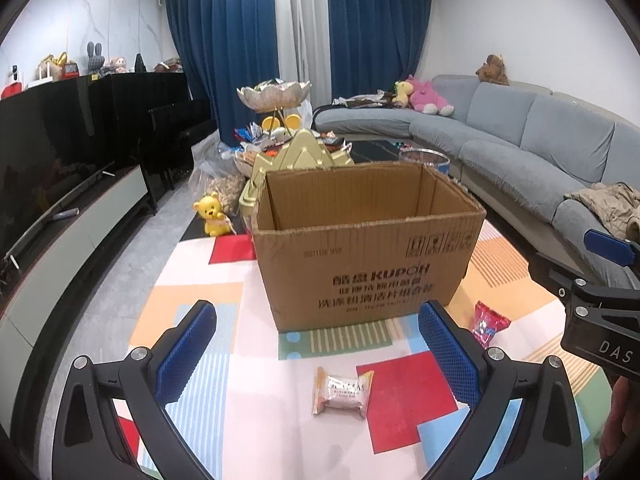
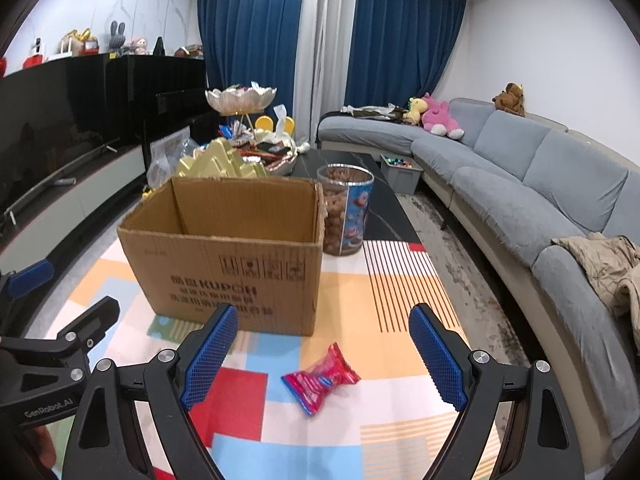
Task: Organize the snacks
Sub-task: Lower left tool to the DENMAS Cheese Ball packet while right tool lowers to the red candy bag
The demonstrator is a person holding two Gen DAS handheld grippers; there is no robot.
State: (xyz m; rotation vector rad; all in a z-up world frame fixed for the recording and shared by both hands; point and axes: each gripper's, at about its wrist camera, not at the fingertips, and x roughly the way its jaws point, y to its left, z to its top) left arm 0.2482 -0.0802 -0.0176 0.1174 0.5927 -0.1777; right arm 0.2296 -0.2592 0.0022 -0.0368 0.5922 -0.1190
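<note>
Blue curtains (image 2: 256,32), grey sofa (image 2: 520,184), black cabinets (image 1: 100,120), white walls.

cardboard box (image 1: 368,264): matt brown corrugated card, rough torn top edges, dark print on the front
mat (image 1: 200,320): smooth sheet with a flat colour-block print, faint sheen
pale snack (image 1: 344,394): glossy film wrapper, crimped ends
red snack (image 2: 322,378): shiny crinkled red and blue foil-like wrapper
left tool (image 1: 316,352): matt black plastic arms, blue rubbery pads with a fine waffle texture, bright metal screw heads
right tool (image 2: 324,354): same matt black plastic, blue textured pads, metal screws
jar (image 2: 346,210): clear glossy plastic with a printed label
sofa (image 1: 540,140): soft grey cloth, matt
curtains (image 1: 240,40): heavy blue cloth, matt
cabinet (image 1: 80,120): glossy black fronts
</note>
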